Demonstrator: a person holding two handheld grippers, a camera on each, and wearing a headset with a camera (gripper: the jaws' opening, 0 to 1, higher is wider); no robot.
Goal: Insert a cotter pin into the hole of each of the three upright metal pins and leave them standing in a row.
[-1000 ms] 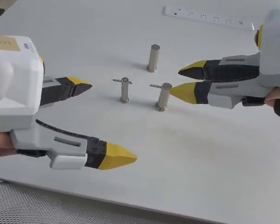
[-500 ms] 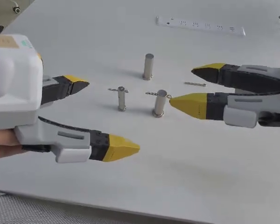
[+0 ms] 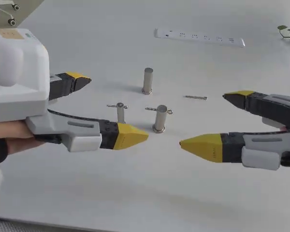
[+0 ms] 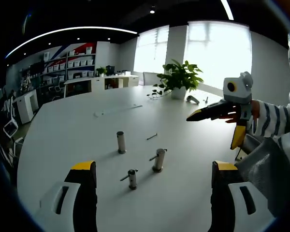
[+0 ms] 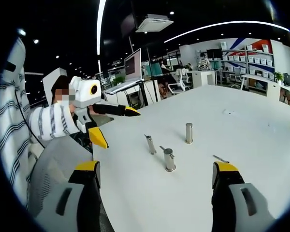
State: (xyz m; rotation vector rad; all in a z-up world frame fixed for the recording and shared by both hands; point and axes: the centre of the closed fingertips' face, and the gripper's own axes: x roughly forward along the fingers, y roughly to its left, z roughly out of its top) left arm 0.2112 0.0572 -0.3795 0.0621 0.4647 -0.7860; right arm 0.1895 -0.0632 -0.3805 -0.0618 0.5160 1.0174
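While the left gripper [image 5: 122,130] and right gripper [image 3: 203,119] hang wide open over the bench [image 3: 135,193], two near pins [image 3: 120,113] stand with cotter pins [image 3: 150,109] through them, the far pin [image 3: 148,80] bare, a loose cotter pin [image 3: 196,97] near it.

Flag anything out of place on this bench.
A cotter pin lies loose on the table, right of the far metal pin, which carries none. The left pin and the near pin each carry one. The three form a triangle, not a row.

White table [image 3: 150,193] bears a long power strip [image 3: 199,36] — a potted plant [image 4: 180,79] near its far edge
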